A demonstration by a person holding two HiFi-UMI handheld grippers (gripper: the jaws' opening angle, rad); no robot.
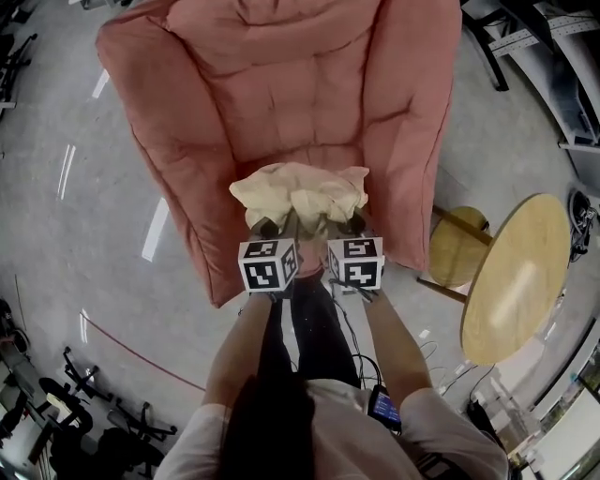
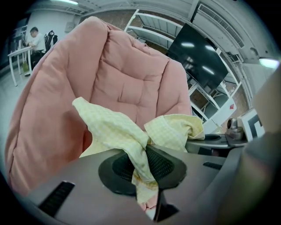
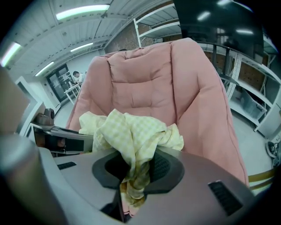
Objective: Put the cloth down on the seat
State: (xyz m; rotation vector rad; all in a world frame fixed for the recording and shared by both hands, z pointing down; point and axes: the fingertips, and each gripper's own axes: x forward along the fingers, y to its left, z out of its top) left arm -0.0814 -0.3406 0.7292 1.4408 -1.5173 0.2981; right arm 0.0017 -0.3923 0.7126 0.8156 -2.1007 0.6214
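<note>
Now cloth (image 1: pixel 302 193) bunched between both grippers, left (image 2: pixel 142 173) and right (image 3: pixel 134 178) jaws clamped on it, over seat (image 1: pixel 281 94)

Bright even ceiling strip light (image 3: pixel 82 12); soft shadows; strong fisheye warp, dark vignetted corners.

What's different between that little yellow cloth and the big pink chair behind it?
Colour: the cloth is pale yellow with a fine check; the chair is plain pink with quilted stitching.
Size: the cloth is small, the chair far bigger.
Pose: the cloth is bunched up, pinched in the jaws of the left gripper and the right gripper; the chair stands open and upright by itself.
Both look like soft fabric.
</note>
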